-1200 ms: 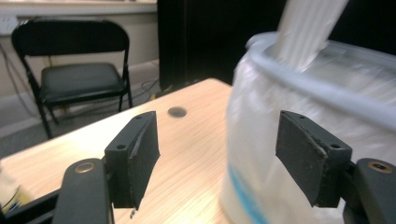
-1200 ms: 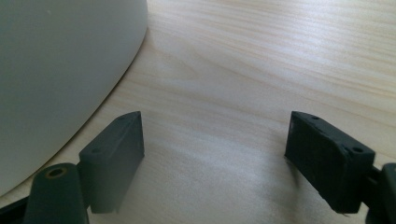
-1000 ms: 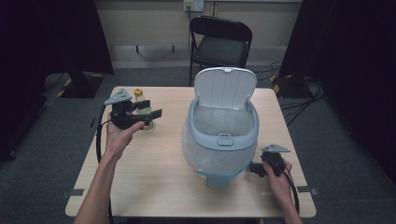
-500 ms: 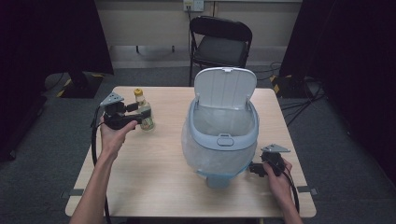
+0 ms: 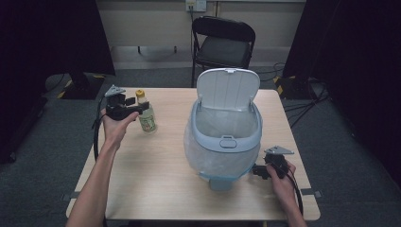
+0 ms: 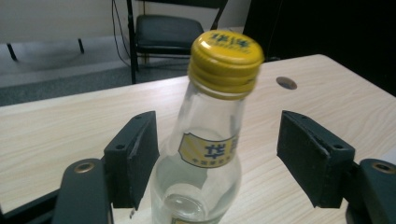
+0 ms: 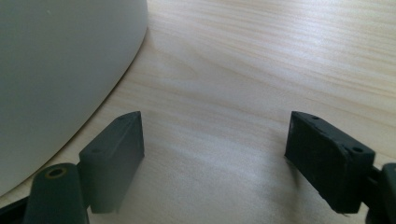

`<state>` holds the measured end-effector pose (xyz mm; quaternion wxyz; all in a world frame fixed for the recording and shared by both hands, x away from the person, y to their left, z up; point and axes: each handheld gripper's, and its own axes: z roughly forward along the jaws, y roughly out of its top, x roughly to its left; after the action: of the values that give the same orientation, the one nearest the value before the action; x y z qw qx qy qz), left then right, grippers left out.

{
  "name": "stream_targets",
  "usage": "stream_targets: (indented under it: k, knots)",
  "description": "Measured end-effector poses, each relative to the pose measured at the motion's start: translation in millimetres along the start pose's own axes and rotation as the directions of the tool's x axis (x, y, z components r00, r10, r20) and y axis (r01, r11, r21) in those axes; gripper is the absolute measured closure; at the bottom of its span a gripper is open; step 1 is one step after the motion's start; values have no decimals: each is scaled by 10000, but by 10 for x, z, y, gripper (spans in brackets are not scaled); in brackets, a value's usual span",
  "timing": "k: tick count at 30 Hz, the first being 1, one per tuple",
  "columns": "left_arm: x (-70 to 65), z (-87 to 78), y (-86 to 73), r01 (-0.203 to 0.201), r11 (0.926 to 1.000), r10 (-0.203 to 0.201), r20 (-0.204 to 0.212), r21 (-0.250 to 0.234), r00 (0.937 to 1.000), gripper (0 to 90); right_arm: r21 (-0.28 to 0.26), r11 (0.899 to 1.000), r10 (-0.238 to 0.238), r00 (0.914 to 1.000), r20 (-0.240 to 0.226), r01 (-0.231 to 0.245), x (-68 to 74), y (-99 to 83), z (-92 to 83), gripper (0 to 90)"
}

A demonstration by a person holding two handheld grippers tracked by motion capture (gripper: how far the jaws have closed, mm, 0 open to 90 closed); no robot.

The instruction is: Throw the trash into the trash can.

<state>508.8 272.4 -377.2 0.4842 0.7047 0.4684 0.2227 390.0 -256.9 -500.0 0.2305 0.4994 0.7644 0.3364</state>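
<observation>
Clear glass bottle (image 6: 201,154), yellow cap, yellow label, upright on desk (image 5: 156,175). Left tongs (image 6: 215,158) wide open around its neck, left pad about touching, no grip. Right tongs (image 7: 215,158) open, empty.

bottle (image 6: 201,154) | neck label: blue Chinese character "华" on yellow | cap print: unreadable

Yellow-capped clear bottle (image 6: 205,154) upright between spread tongs (image 6: 219,156), near its left pad, wooden table (image 6: 46,135)
</observation>
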Motion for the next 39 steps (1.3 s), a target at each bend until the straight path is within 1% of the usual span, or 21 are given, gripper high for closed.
stream_targets:
  k: [1, 3, 5, 6, 8, 10, 12, 13, 14, 15, 16, 17, 19, 20, 23, 25, 29, 32, 33, 34, 39]
  knots:
    - [5, 22, 2, -159, 9999, 159, -52, 54, 9999, 305, 0, 10000, 0, 10000, 2, 0, 0, 0, 0, 184]
    - [18, 65, 8, -241, 9996, 240, 19, 128, 9997, 336, 0, 10000, 1, 10000, 1, -1, 0, 0, 0, 184]
    - [18, 96, 18, -349, 9994, 348, 60, 89, 9994, 380, 1, 10000, 1, 10000, 1, -1, 0, 0, 0, 184]
    - [12, 110, 22, -329, 9995, 329, 50, 12, 9994, 383, 0, 10000, -3, 10000, 2, 3, 0, 0, 0, 184]
    - [7, 135, 20, -374, 9993, 374, -32, -26, 9993, 422, 0, 10000, -8, 10000, -5, 8, -1, 0, 0, 184]
    - [24, 166, 4, -320, 9994, 320, -60, 104, 9995, 435, 0, 10000, -10, 10000, -6, 10, -1, 0, 0, 184]
    - [40, 187, -11, -255, 9996, 255, -22, 151, 9997, 466, 1, 10000, -8, 10000, -4, 8, -1, 0, 0, 184]
    - [40, 195, -19, -267, 9996, 268, -60, 129, 9996, 472, -1, 10000, -10, 10000, -4, 10, -1, 0, 0, 184]
    - [54, 183, -18, -401, 9991, 401, -16, 138, 9992, 494, 0, 10000, -11, 10000, -3, 11, -1, 0, 0, 184]
    - [57, 171, -15, -367, 9992, 367, 28, 149, 9993, 500, -1, 10000, -8, 10000, -5, 8, 0, 0, 0, 184]
    - [53, 155, -11, -429, 9990, 429, 21, 130, 9991, 509, -1, 10000, -10, 10000, -4, 10, -1, 0, 0, 184]
    - [46, 140, -8, -579, 9982, 579, 2, 175, 9983, 516, 1, 10000, -9, 10000, -5, 9, 0, 0, 0, 184]
    - [20, 110, -4, -736, 9969, 736, 8, 262, 9973, 522, 0, 10000, -10, 10000, -3, 10, -1, 0, 0, 184]
    - [17, 97, -2, -878, 9955, 877, 45, 348, 9961, 524, 1, 10000, -10, 10000, -2, 10, -1, 0, 0, 184]
    - [-1, 84, -4, -882, 9950, 871, 267, 465, 9958, 528, -2, 10000, -11, 10000, -4, 11, 0, 0, 0, 184]
    - [-23, 76, -4, -903, 9946, 894, 206, 508, 9958, 529, -1, 10000, -10, 10000, -2, 10, 0, 0, 0, 184]
    - [-50, 51, -8, -957, 9936, 940, 313, 608, 9951, 529, -1, 10000, -10, 10000, -4, 10, -1, 0, 0, 184]
    - [-74, 30, -9, -1146, 9907, 1112, 491, 733, 9926, 530, 0, 10000, -10, 10000, -3, 10, -1, 0, 0, 184]
    - [-88, 23, -12, -1136, 9907, 1095, 559, 746, 9924, 530, 0, 10000, -8, 10000, -5, 8, 0, 0, 0, 184]
    - [-95, 10, -12, -1274, 9886, 1228, 596, 804, 9906, 530, -2, 10000, -12, 10000, -4, 12, -1, 0, 0, 184]
    - [-123, -57, -79, -1221, 9908, 1174, 779, 591, 9900, 529, 0, 10000, -9, 10000, -2, 9, 0, 0, 0, 184]
